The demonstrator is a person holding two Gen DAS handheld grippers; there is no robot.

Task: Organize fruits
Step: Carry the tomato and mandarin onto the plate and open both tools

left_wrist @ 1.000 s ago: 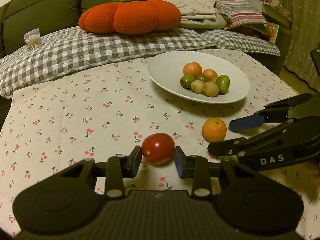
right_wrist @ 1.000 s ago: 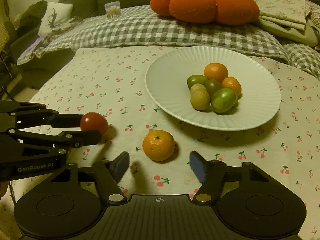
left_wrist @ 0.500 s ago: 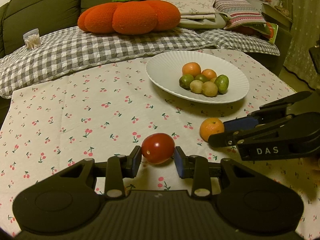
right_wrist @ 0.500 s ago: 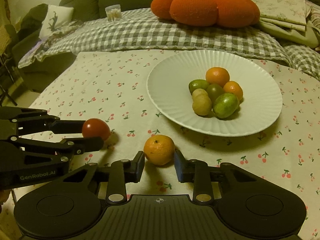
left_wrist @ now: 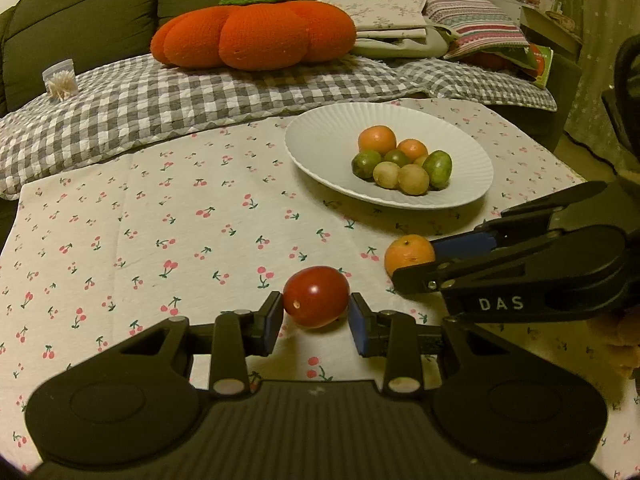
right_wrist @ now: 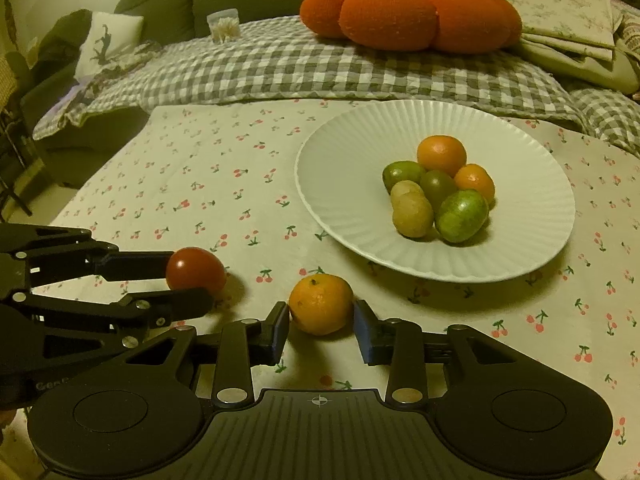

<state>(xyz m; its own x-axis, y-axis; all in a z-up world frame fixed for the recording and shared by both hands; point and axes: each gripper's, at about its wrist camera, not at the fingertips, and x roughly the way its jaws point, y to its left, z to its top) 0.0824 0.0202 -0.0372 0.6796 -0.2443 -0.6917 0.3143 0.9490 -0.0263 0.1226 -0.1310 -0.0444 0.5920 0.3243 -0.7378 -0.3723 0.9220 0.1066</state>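
My left gripper (left_wrist: 316, 318) is shut on a red tomato (left_wrist: 316, 297) just above the cherry-print tablecloth; it also shows in the right wrist view (right_wrist: 195, 270). My right gripper (right_wrist: 321, 326) is shut on an orange tangerine (right_wrist: 321, 304), low over the cloth; the tangerine also shows in the left wrist view (left_wrist: 408, 254). A white ribbed plate (right_wrist: 352, 168) beyond both grippers holds several fruits: orange, green and yellowish ones (right_wrist: 440, 192). It also shows in the left wrist view (left_wrist: 320, 140).
A checked grey blanket (left_wrist: 180, 96) lies along the table's far edge. An orange pumpkin cushion (left_wrist: 256, 36) and folded cloths (left_wrist: 400, 24) sit on the sofa behind. A small clear box (left_wrist: 60, 80) rests on the blanket at left.
My right gripper moved forward around the tangerine and closed on it. My left gripper kept its hold on the tomato and barely moved.
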